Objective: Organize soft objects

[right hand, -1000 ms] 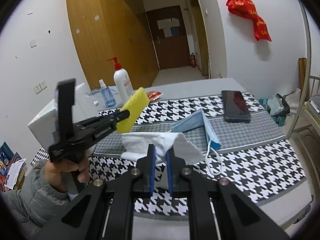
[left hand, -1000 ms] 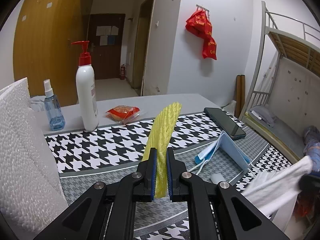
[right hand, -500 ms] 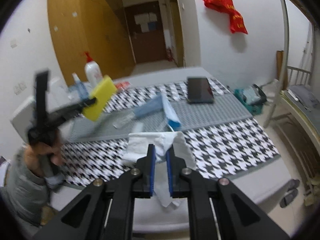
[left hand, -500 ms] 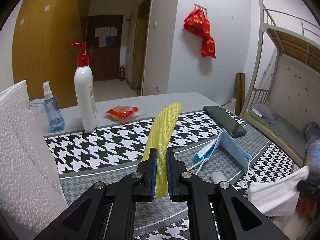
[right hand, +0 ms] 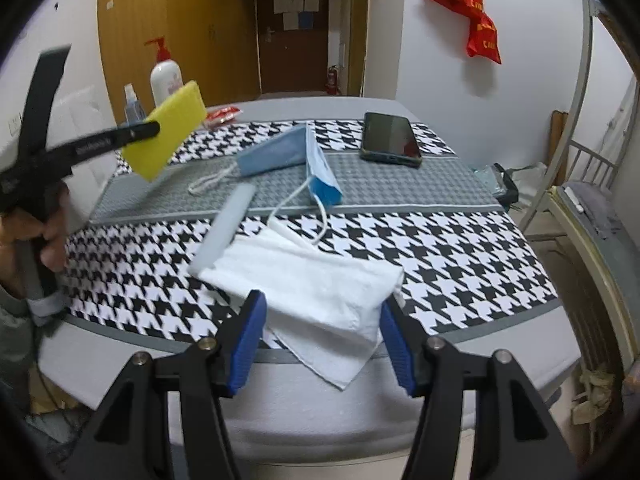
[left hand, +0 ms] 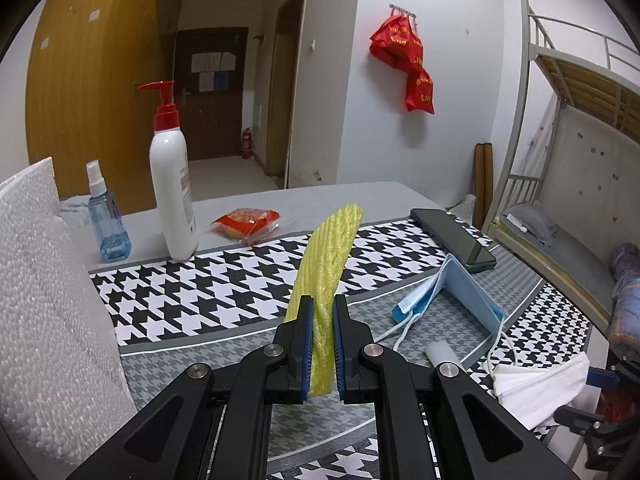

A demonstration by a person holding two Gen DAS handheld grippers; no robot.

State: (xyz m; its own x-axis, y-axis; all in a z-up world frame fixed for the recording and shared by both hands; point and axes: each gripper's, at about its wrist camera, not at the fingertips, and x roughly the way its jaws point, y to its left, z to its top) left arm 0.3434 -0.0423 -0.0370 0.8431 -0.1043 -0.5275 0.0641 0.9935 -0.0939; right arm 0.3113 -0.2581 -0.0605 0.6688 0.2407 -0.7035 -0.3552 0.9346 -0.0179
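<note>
My left gripper [left hand: 322, 344] is shut on a yellow ribbed foam sheet [left hand: 326, 264], which it holds upright above the houndstooth mat. In the right wrist view that foam sheet [right hand: 166, 136] hangs in the air at the left. A folded white cloth [right hand: 312, 280] lies on the mat near the table's front edge. My right gripper [right hand: 322, 344] is over it with jaws opening; the cloth sits between the blue pads [right hand: 248, 340], which do not press on it. A blue face mask [right hand: 288, 148] stands tented mid-table. A pale tube [right hand: 224, 232] next to the cloth looks blurred.
A dark phone [right hand: 390, 134] lies at the far right of the mat. A white pump bottle [left hand: 172, 184], a blue spray bottle [left hand: 106, 216] and a red snack packet [left hand: 246, 220] stand at the back. White foam block [left hand: 44, 300] at left; bunk bed [left hand: 568, 208] right.
My right gripper sank toward the table's front edge and its jaws spread, letting go of the white cloth, which now lies on the mat. The left gripper has kept still with the foam.
</note>
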